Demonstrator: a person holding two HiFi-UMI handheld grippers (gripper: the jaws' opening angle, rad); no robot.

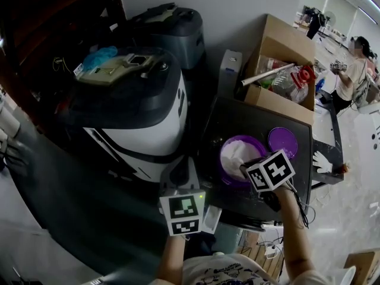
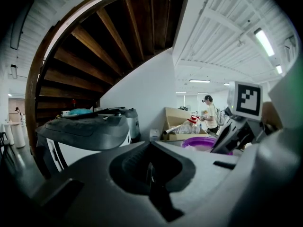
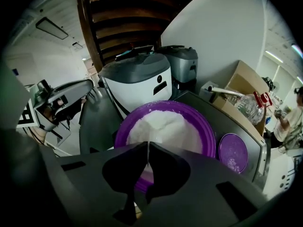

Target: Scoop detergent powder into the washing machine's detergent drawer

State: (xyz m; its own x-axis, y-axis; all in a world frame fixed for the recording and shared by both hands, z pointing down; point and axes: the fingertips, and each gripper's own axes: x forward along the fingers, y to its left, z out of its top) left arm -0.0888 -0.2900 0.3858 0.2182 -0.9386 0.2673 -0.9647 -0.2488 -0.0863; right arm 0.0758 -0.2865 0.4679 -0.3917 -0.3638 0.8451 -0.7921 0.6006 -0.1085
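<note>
My right gripper (image 3: 147, 144) is pinching a thin white scoop handle (image 3: 147, 156) over the powder (image 3: 163, 126). The left gripper (image 2: 150, 171) is clenched and empty. I'd dig shallow and lift level.

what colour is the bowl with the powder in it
The bowl is purple and holds white powder; it shows clearest in the right gripper view.

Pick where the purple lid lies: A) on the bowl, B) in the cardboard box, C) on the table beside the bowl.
C: the lid lies flat on the table, beside the open bowl of powder.
</note>
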